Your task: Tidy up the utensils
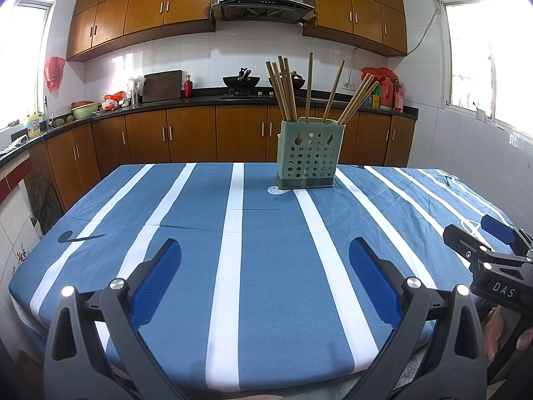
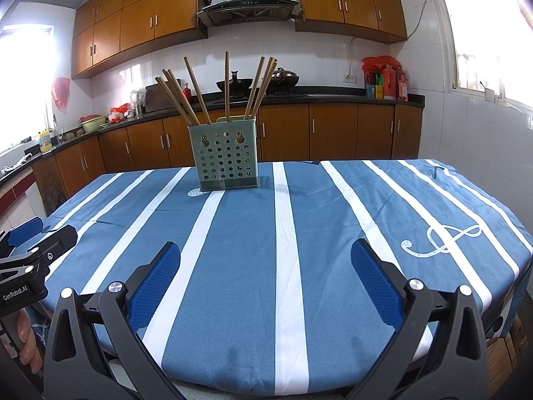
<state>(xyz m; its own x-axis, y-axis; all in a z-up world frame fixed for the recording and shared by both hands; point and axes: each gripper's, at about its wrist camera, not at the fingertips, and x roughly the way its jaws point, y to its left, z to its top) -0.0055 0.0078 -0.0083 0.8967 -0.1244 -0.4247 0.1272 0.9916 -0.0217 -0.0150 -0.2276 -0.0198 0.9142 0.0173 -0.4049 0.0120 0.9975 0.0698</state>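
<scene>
1. My left gripper [image 1: 265,260] and right gripper [image 2: 265,260] both hang wide open and empty over the near edge of the striped tablecloth [image 1: 233,266].
2. The chopsticks [image 1: 293,90] splay loosely in the green holder [image 1: 309,156], far across the table.
3. I'd approach from above, pinching one stick near its top.

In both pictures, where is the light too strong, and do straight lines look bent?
Left wrist view: the windows on both sides are blown out to white, and the cupboards curve from fisheye distortion. Right wrist view: the same glare at the right window, and the tablecloth stripes fan outward; the chopstick holder stays sharp.
</scene>
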